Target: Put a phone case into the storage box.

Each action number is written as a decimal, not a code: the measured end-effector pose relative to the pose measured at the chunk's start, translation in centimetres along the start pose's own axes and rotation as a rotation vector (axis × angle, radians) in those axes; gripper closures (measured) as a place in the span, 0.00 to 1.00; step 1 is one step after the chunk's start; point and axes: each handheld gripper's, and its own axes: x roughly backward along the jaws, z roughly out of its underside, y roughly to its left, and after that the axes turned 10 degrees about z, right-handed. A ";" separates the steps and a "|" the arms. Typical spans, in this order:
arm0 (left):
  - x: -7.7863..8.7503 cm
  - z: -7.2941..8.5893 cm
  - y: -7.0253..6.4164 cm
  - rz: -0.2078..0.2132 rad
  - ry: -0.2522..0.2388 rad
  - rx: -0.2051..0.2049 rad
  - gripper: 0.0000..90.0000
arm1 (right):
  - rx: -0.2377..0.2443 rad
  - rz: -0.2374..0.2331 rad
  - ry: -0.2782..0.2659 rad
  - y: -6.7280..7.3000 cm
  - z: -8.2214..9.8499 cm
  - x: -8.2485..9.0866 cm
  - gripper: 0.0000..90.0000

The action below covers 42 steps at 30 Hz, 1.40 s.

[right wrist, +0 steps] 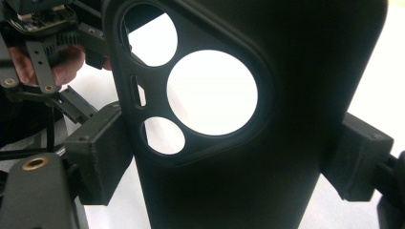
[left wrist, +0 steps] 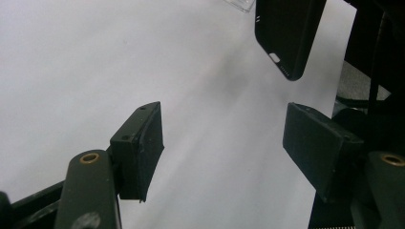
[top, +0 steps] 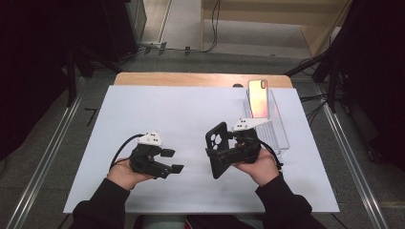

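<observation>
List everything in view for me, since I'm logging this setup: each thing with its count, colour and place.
Phone case: one, black, with camera cut-outs, held upright over the middle of the board by the right claw.
Phone: one, glossy pink-orange back, standing in the clear holder at the far right.
Clear holder: one, transparent, on the board's right side.
White board: one, white, covering the table.
Wooden tabletop: one, tan, showing along the board's far edge.
Left claw: one, black with a white top, open and empty, near left.
Right claw: one, black, shut on the phone case.
Hands: two, with dark sleeves, at the near edge.
</observation>
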 end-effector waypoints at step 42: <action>1.2 3.3 1.1 -0.079 -0.032 0.089 0.34 | -0.121 0.151 -0.039 -3.9 -1.2 3.3 0.15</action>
